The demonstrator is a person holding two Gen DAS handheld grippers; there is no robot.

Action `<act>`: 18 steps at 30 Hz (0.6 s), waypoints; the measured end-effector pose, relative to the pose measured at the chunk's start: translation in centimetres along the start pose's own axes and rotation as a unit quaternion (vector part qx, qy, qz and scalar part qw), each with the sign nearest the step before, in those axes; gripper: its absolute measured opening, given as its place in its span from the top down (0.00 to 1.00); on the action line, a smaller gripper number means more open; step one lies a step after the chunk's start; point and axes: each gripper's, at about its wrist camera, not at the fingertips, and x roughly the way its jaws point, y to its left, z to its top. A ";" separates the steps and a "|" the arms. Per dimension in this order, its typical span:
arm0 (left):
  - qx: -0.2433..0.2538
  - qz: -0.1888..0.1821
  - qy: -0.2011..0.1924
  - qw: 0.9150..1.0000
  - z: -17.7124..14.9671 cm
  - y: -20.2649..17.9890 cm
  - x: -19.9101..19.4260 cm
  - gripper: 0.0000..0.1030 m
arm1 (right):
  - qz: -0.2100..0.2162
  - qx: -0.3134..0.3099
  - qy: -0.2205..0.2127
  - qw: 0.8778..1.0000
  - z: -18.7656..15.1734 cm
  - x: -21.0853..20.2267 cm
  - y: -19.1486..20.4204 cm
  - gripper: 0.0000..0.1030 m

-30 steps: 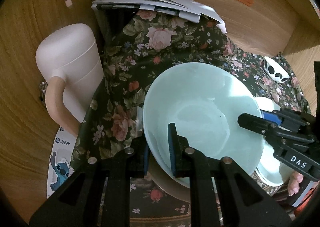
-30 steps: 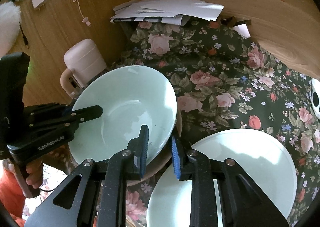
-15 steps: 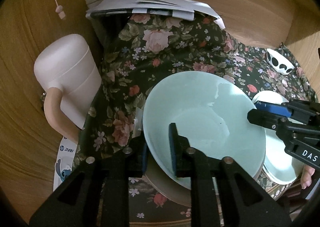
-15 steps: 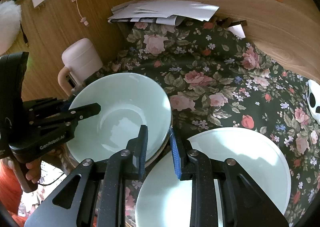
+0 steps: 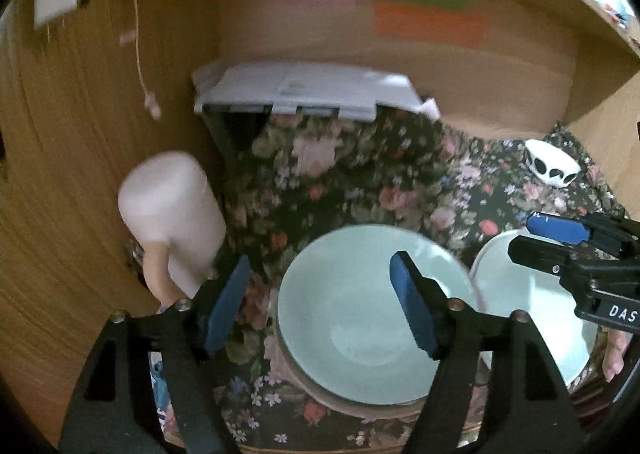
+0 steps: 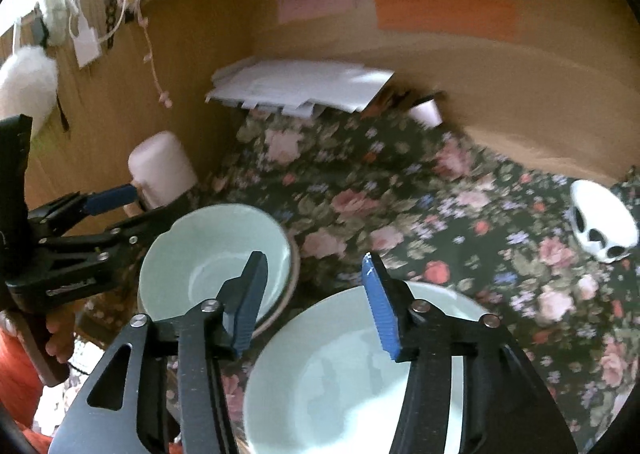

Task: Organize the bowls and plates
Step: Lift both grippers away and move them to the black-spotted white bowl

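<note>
Now the pale green ceramic bowl (image 5: 372, 318) is left nested on a brown plate (image 5: 352, 410), so both grippers, left (image 5: 320, 306) and right (image 6: 316, 298), have just been opening and are empty.

"DAS" on right gripper (image 5: 560, 240) body (white label, rest cut off).

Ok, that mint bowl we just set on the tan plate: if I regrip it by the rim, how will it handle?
The mint bowl looks glazed and glossy, so probably stiff but slippery between pads, and likely breakable. It sits nested in the tan plate, so a sideways push may drag or rock both. The left gripper, jaws just opened, straddles its near rim without touching.
</note>
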 end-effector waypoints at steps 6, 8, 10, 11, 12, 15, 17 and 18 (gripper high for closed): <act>0.005 -0.019 -0.032 0.999 1.4 -2.1 -1.3 0.16 | -0.045 0.011 -0.052 0.998 0.8 -3.3 -2.6 0.42; 0.012 -0.026 -0.042 0.999 1.8 -3.0 -1.5 0.14 | -0.061 0.015 -0.063 0.996 1.0 -4.3 -3.8 0.40; 0.019 -0.035 -0.049 0.998 2.4 -4.3 -1.5 0.12 | -0.076 0.019 -0.071 0.994 1.1 -5.0 -4.8 0.36; 0.022 -0.039 -0.052 0.998 2.6 -4.8 -1.5 0.11 | -0.089 0.024 -0.078 0.993 1.1 -5.5 -5.6 0.33; 0.025 -0.043 -0.054 0.997 2.9 -5.3 -1.4 0.11 | -0.097 0.026 -0.082 0.992 1.2 -5.9 -6.2 0.32; 0.033 -0.062 -0.057 0.996 4.0 -7.3 -1.1 0.08 | -0.124 0.035 -0.091 0.987 1.2 -7.0 -8.2 0.32; 0.035 -0.074 -0.055 0.995 4.6 -8.6 -0.7 0.08 | -0.139 0.044 -0.093 0.985 1.2 -7.5 -9.7 0.32; 0.038 -0.080 -0.054 0.995 5.0 -9.3 -0.5 0.07 | -0.146 0.050 -0.093 0.984 1.2 -7.7 -10.7 0.32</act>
